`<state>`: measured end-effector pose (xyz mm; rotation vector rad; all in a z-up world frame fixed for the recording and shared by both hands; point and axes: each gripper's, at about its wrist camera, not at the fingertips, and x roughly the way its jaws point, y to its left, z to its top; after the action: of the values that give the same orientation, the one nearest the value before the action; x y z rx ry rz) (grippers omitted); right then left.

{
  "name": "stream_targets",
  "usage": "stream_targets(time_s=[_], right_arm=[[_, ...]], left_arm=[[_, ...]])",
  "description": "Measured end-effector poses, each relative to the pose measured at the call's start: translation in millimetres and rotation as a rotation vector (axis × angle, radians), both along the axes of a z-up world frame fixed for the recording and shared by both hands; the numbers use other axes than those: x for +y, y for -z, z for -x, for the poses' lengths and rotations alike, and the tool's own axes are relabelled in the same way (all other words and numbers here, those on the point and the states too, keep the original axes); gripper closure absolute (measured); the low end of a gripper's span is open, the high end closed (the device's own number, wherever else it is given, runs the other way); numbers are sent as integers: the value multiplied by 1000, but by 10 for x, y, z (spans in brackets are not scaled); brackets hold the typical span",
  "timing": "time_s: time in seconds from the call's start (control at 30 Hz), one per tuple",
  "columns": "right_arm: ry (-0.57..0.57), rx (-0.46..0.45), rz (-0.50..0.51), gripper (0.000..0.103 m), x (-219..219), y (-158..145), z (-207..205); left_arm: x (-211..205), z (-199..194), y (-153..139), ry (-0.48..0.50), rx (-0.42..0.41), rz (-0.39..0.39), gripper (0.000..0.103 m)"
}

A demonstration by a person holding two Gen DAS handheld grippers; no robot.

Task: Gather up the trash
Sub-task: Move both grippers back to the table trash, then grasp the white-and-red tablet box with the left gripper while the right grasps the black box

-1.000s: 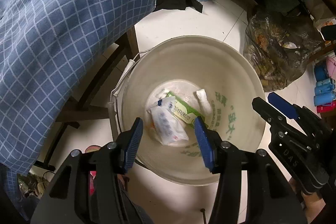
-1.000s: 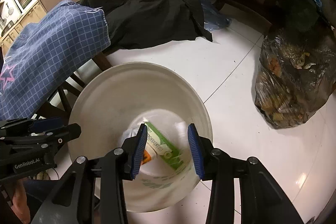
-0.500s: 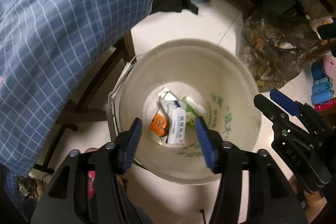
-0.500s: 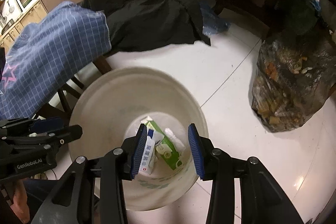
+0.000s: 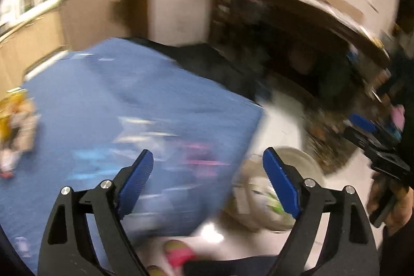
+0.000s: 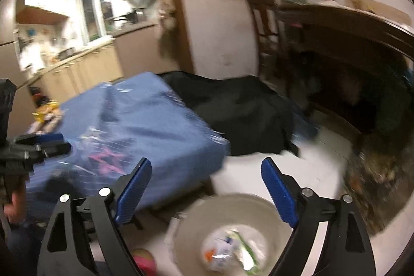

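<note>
Trash (image 6: 233, 247) now lies at the bottom of the white bucket (image 6: 199, 219) on the floor, where a second ago both views looked straight down into it. Both left tongs (image 5: 207, 173) and right tongs (image 6: 204, 176) are opening, nothing between them. Both views are now raised toward the blue checked cloth (image 6: 145, 126). This drop-off is judged complete; further trash must be sought.

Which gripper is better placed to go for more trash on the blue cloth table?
Probably left. The left gripper faces the blue cloth, jaws opening and empty. The right gripper looks over the bucket, with the cloth off to its side.
</note>
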<state>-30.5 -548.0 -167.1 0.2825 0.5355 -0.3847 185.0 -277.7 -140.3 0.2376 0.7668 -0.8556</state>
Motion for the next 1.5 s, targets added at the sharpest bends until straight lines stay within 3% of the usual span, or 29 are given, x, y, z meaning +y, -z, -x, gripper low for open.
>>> stream_targets(time_s=[0.17,0.27,0.4,0.53,0.7,0.8,0.87,0.93,1.17,1.3,1.5], right_arm=[[-100,6,-10,15,356,-79,-387],[-148,25,-16,15,609,-66,-614],[-201,71,-2,15,879,14,-868],[-231,106,8,15,998,52,-1051],[-278,135,32,15,1178,38,-1345],[-321,138,38,15,1289,15,-1512],[-377,132,38,15,1444,-37,-1693],[-450,117,43,15,1659,-101,-1912],[-758,74,60,19,2537,-299,-3019],[-756,121,59,19,2949,-227,-3759],[-725,170,126,19,3483,-94,-4273]], left_arm=[[1399,-1000,-269,-335,-10,17,15],[2256,-1643,-290,-526,-8,7,11],[2777,-2241,-80,-596,124,42,11],[2703,-2549,204,-524,212,16,11],[2596,-2755,329,-503,218,2,12],[2539,-2801,431,-497,215,-28,25],[2554,-2817,418,-508,201,-15,39],[2623,-2795,391,-528,206,16,40],[2851,-2452,286,-582,107,58,41],[2897,-2417,253,-611,69,71,41],[3012,-2361,325,-619,86,114,47]])
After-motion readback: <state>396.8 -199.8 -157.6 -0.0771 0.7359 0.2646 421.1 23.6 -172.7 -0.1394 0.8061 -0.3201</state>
